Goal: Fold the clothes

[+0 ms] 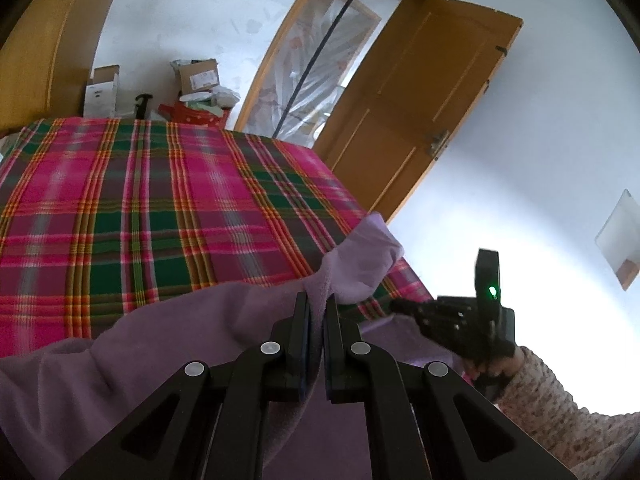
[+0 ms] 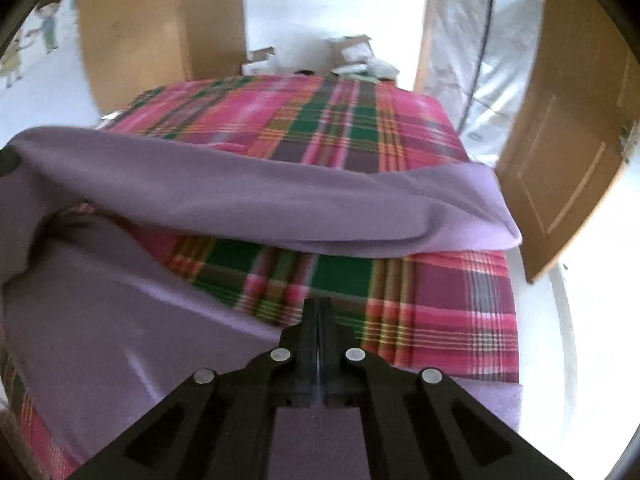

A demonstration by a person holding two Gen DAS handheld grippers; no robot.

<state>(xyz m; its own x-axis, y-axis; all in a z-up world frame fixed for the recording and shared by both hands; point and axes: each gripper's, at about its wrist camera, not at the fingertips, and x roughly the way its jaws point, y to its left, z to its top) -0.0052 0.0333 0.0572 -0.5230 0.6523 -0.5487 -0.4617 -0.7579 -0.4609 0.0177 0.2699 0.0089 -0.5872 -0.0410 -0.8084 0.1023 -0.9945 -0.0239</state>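
Note:
A purple garment (image 1: 168, 344) lies partly lifted over the plaid bed cover (image 1: 160, 208). In the left wrist view my left gripper (image 1: 318, 308) is shut on a fold of it, and a loose purple corner sticks up past the fingertips. My right gripper (image 1: 400, 306) shows to the right, held by a hand in a patterned sleeve (image 1: 560, 408), its tip at the cloth's edge. In the right wrist view the right gripper (image 2: 319, 310) is shut, with the purple garment (image 2: 280, 200) running from the left into its jaws. A raised band of cloth spans the bed ahead.
The bed cover (image 2: 440, 320) ends at the right, near an open wooden door (image 1: 420, 92). Cardboard boxes (image 1: 198, 76) and bags stand on the floor beyond the bed's far edge. A wooden wardrobe (image 1: 44, 60) rises at the far left.

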